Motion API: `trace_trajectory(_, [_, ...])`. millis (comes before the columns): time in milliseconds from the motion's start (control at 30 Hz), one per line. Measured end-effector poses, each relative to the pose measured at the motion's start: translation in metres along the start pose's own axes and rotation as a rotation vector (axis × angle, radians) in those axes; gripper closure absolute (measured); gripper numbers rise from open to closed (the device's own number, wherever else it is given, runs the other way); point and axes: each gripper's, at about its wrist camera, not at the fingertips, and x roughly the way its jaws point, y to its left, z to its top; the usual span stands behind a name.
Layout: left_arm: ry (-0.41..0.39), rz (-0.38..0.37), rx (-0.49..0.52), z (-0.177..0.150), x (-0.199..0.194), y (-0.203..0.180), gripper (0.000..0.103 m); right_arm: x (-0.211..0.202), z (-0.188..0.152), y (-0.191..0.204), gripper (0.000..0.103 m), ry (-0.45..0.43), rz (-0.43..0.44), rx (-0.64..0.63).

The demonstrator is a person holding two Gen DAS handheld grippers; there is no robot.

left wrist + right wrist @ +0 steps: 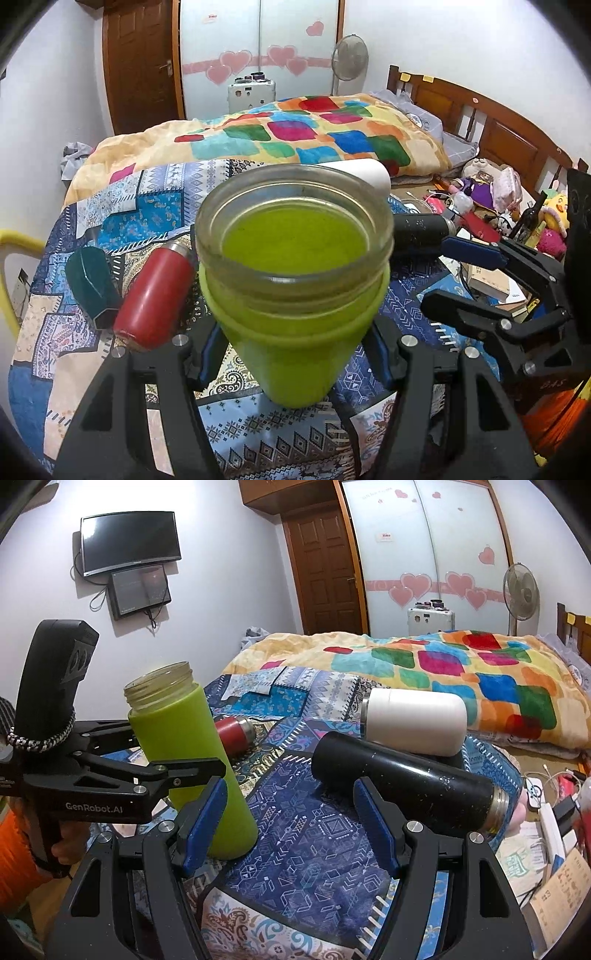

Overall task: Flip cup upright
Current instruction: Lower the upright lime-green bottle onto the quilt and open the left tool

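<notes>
In the left wrist view, a dark green cup point(92, 286) and a red flask point(155, 291) lie on their sides on the patterned cloth point(258, 439), out past the left finger and touching each other. Between the fingers of the left gripper point(295, 354) stands the green cup point(295, 295), mouth up and slightly tilted, its base on the cloth; the blue pads point(210, 354) sit against its sides, gripping it. Beyond the right finger lies a black flask point(417, 230), and the right gripper point(469, 280) reaches in from that edge.

In the right wrist view, the left gripper point(207, 775) comes in from the left, clamped on the green cup point(192, 760), which stands just beside the left pad point(205, 823) of the right gripper point(291, 827). Those fingers are spread wide with only cloth point(306, 849) between them. The red flask point(234, 731) lies behind the cup. Ahead of the right finger the black flask point(402, 775) lies on its side, a white flask point(415, 716) resting just behind it.
</notes>
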Motion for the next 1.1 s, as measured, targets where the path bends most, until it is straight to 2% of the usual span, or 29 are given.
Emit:
trace_trajectory(333, [-0.104,0.016,-0.017,-0.005,-0.039,0.000,0.039,-0.024,0.007,0.010,0.035,-0.043,0.002,0.006])
trace_trajectory(900, [-0.502,0.226,-0.055,-0.045,-0.176,-0.018,0.039,-0.103,0.023,0.059,0.035,-0.257,-0.013,-0.012])
trace_trajectory(1000, [-0.546,0.250,-0.063,-0.052,-0.187,-0.022,0.038,-0.113,0.022,0.069,0.032,-0.298,-0.030,-0.016])
trace_trajectory(1100, [-0.575,0.258,-0.060,-0.059,-0.195,-0.026,0.032,-0.119,0.019,0.076,0.029,-0.327,-0.042,-0.008])
